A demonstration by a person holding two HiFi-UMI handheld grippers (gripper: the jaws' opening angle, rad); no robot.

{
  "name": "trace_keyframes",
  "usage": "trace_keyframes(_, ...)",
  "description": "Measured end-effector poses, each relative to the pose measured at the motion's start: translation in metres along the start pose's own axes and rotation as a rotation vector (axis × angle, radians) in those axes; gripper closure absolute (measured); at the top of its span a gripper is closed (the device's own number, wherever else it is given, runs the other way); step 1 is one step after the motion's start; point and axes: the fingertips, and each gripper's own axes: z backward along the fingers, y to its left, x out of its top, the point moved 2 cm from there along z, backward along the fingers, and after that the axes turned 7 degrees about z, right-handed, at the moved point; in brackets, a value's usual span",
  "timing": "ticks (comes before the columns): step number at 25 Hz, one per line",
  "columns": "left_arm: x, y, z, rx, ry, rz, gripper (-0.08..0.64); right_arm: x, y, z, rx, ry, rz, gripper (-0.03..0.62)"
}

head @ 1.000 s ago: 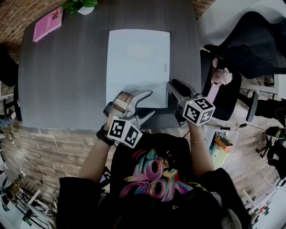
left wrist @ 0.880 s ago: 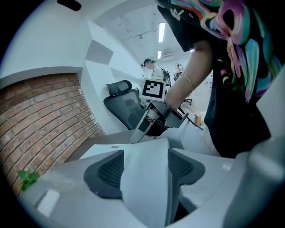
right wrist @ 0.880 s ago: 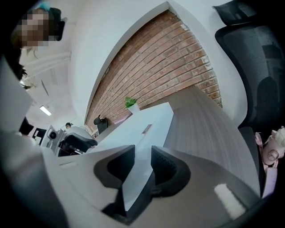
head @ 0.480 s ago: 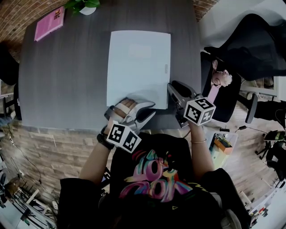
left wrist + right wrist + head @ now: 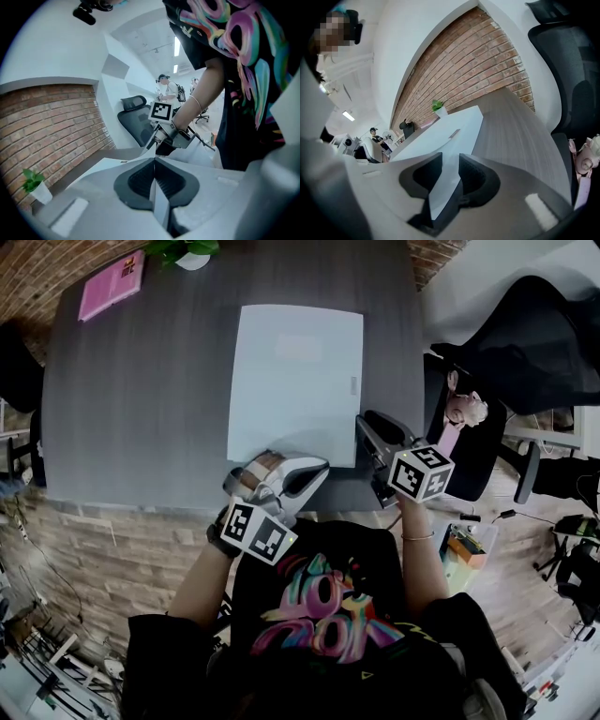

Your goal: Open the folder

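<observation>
A white folder [image 5: 295, 371] lies closed on the grey table [image 5: 141, 409], its near edge close to the table's front. My left gripper [image 5: 314, 468] is at that near edge. In the left gripper view its jaws [image 5: 154, 161] are shut on a thin white sheet, the folder's [image 5: 113, 161] top cover, raised a little. My right gripper [image 5: 368, 430] is at the folder's near right corner. In the right gripper view the white folder [image 5: 445, 133] fills the narrow gap between the right gripper's [image 5: 450, 168] pads.
A pink book [image 5: 111, 284] and a potted plant [image 5: 187, 254] sit at the table's far left corner. A black office chair [image 5: 525, 343] and a small doll [image 5: 461, 409] are to the right of the table. A brick wall runs behind.
My left gripper's jaws went from wide open to shut on the folder's near edge, and it rose slightly. The right gripper stayed where it was.
</observation>
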Motion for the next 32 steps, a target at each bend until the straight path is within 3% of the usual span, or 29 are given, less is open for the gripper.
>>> trace_keyframes(5,0.008,0.005,0.005,0.019,-0.039,0.060,0.561,0.001,0.000,-0.001,-0.015,0.003,0.014,0.476)
trace_keyframes(12,0.035,0.028,0.034,0.105,-0.177,0.171,0.560,0.001,-0.001,0.001,-0.032,0.013,0.039,0.476)
trace_keyframes(17,0.051,0.048,0.070,0.200,-0.284,0.190,0.560,0.002,0.001,0.000,-0.045,0.025,0.072,0.477)
trace_keyframes(23,0.048,0.064,0.109,0.311,-0.330,0.261,0.560,0.003,0.001,0.000,-0.063,0.045,0.117,0.477)
trace_keyframes(32,0.029,0.095,0.172,0.546,-0.425,0.451,0.561,0.004,0.005,-0.001,-0.071,0.060,0.157,0.479)
